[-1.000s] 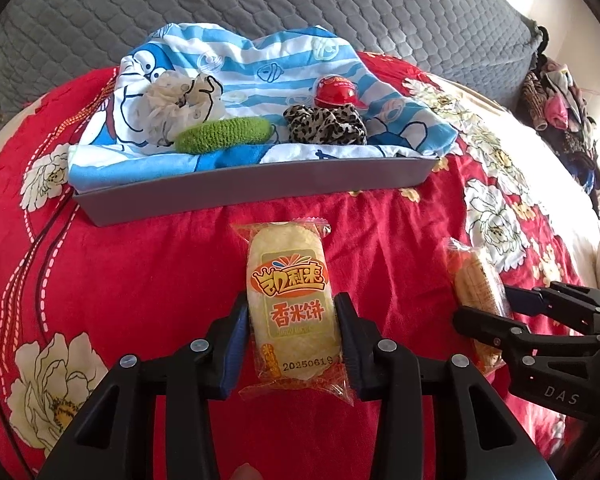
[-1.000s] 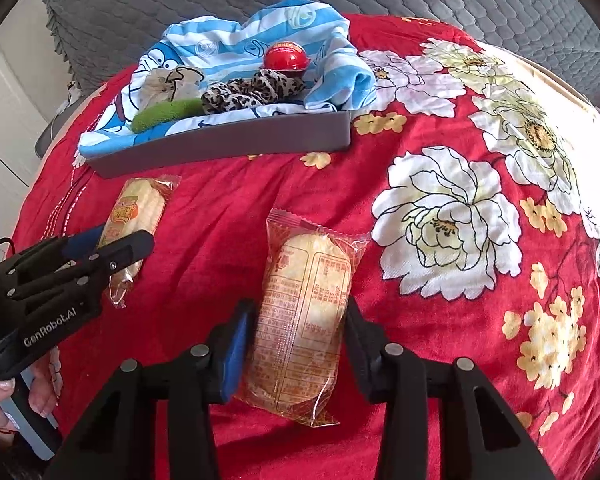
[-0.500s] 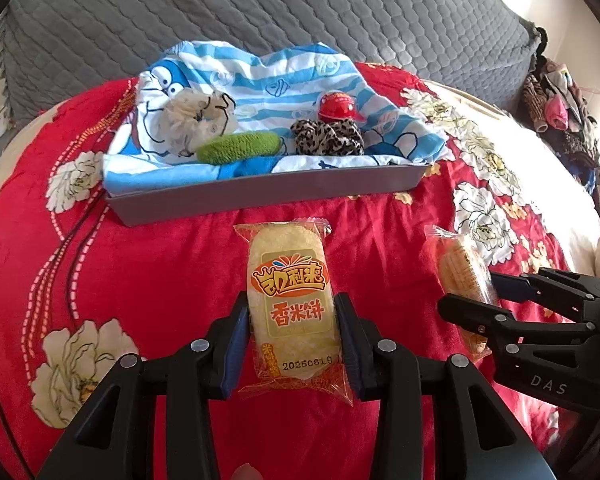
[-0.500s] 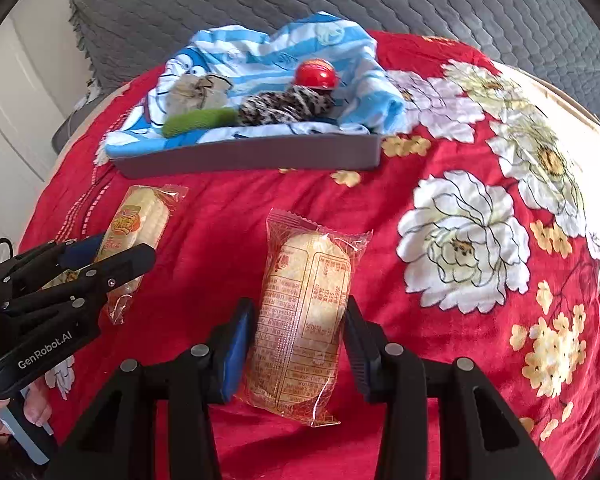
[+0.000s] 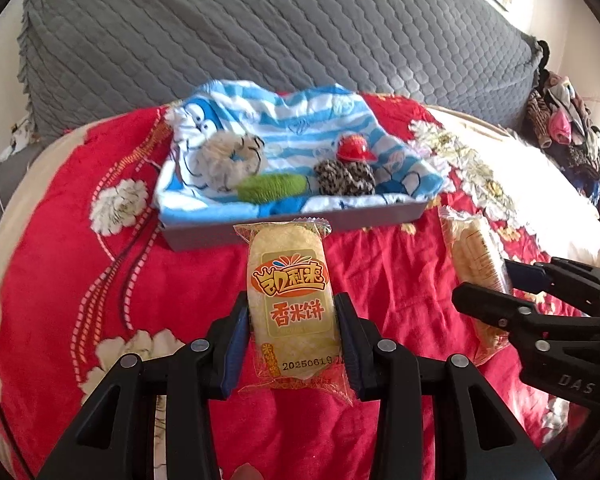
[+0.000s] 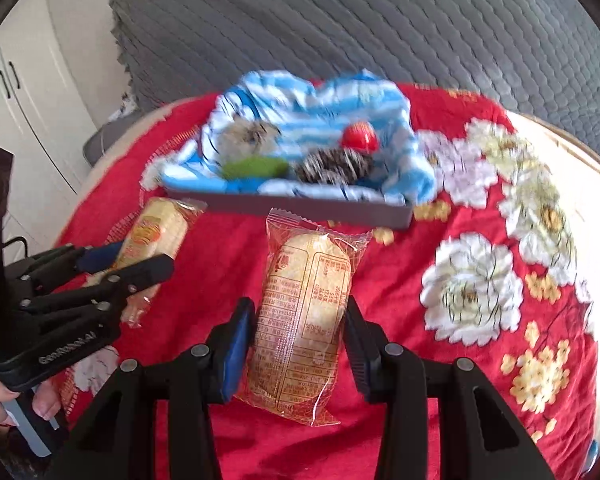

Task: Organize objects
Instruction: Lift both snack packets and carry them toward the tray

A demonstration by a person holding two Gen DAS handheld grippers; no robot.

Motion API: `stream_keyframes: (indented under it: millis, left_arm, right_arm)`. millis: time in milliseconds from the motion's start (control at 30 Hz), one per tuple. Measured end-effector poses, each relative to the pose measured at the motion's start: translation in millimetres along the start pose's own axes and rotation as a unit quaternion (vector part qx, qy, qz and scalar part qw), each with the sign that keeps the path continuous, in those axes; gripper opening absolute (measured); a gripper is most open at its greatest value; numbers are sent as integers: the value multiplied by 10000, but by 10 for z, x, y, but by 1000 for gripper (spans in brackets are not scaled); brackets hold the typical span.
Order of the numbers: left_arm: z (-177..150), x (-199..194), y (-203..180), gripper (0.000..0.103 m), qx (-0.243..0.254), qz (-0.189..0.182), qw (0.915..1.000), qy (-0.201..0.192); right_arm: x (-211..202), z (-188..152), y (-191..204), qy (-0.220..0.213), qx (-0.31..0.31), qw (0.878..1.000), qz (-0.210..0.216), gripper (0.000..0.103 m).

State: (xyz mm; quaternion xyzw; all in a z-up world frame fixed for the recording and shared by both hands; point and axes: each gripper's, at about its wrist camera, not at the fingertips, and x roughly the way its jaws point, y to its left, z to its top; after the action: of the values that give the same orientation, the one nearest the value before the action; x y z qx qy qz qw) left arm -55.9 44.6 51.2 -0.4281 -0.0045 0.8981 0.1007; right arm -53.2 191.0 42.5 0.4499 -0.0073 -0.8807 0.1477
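My left gripper [image 5: 292, 336] is shut on a rice cracker packet [image 5: 290, 304], printed side up, held above the red bedspread. My right gripper [image 6: 300, 336] is shut on a second rice cracker packet [image 6: 304, 316], text side up. Each gripper shows in the other's view: the right gripper [image 5: 496, 288] with its packet [image 5: 474, 256], the left gripper [image 6: 140, 260] with its packet [image 6: 156, 228]. Ahead lies a grey tray [image 5: 284, 226] lined with a blue striped cloth [image 5: 300, 120].
In the tray lie a beige scrunchie [image 5: 228, 156], a green scrunchie [image 5: 272, 186], a leopard scrunchie [image 5: 344, 178] and a small red helmet [image 5: 354, 148]. A grey quilted headboard [image 5: 260, 28] stands behind. White cupboards [image 6: 24, 92] stand at the left.
Both grippers have risen and drawn back with their packets; the tray now looks farther and smaller. The grips are unchanged.
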Motion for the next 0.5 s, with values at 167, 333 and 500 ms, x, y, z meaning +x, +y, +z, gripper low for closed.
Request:
stream_keyframes:
  millis: [167,333,500]
  left_arm:
    - [146,-160,59,42,-2,92,9997,-208]
    - [289,-214,124,42,-50,147,9992,-358]
    - [417,-128,147,42,-43,188,9990,-395]
  right_arm:
    - [-175,167,104,-298,-161,9994,45,44]
    - [-213,336,140,-450,-238,9987,43,44]
    - [-169,542,167,-635,-298,9975,12,44]
